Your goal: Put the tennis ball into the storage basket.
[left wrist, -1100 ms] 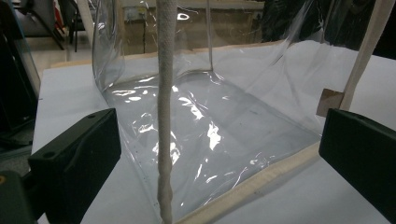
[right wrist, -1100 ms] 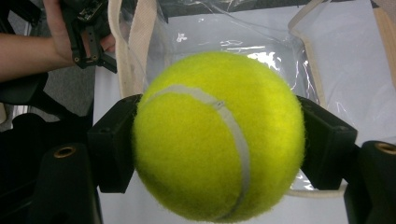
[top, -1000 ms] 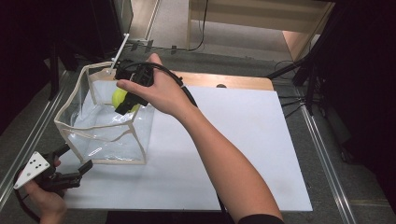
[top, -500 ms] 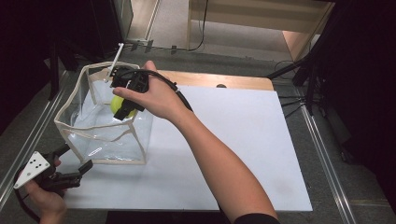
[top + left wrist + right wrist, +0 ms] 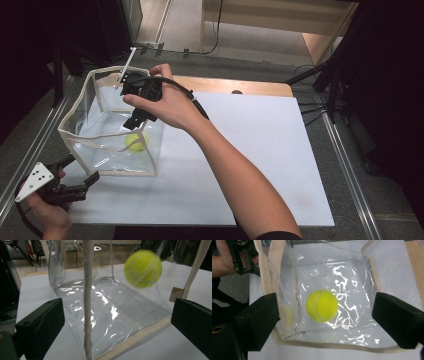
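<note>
High view first, going left to right: the left gripper (image 5: 80, 184) sits low at the near-left corner of the white table (image 5: 260, 165), jaws spread wide and holding nothing. My guess is it's parked there to stay clear of the drop, or ready to steady the bag. In the left gripper view its jaws stand apart on either side of the bag's corner seam, gripping nothing.

Next over is the clear plastic bag (image 5: 92, 131) with cream trim, standing open-topped on the table. The tennis ball (image 5: 136, 142) is inside it, down near the bottom by the near-right wall. It looks slightly blurred in both gripper views, so it seems to be in the air or bouncing, not settled.

Above the bag's mouth is the right gripper (image 5: 136, 120), pointing down into it. In the right gripper view its jaws are wide apart and empty, with the ball (image 5: 322, 305) below between them, which reads like a fresh release.
</note>
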Motion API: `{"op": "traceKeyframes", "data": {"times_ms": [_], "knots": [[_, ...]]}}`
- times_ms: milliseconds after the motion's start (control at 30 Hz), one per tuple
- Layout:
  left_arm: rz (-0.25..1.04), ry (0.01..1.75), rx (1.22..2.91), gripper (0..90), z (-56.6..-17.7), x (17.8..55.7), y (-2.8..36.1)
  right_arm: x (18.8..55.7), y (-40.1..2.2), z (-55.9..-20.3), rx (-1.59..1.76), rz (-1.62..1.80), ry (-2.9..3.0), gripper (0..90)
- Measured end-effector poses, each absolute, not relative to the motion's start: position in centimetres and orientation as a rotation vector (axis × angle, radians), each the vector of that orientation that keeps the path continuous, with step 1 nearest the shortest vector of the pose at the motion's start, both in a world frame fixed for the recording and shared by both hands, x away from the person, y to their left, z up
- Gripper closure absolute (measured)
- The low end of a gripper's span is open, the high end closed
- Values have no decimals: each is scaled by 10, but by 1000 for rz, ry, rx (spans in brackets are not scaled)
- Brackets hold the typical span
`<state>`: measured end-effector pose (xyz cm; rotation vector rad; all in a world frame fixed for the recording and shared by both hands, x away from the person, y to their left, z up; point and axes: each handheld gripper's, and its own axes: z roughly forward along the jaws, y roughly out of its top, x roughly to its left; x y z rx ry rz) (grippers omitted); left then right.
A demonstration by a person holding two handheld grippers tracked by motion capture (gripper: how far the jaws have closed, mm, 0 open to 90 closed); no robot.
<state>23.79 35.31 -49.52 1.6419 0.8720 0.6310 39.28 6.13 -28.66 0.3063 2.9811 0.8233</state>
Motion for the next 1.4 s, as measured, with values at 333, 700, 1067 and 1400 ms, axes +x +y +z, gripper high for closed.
{"op": "traceKeyframes", "data": {"times_ms": [333,700,1067,1400], "knots": [[635,868,1646,0,-495,238,353,384,40,-277,366,896,2919,0],[636,866,1649,0,-495,238,353,378,17,-284,416,920,2902,0],[635,866,1647,0,-495,238,353,375,5,-307,431,892,2915,0],[635,864,1649,0,-495,238,353,371,-1,-333,453,877,2918,0]]}}
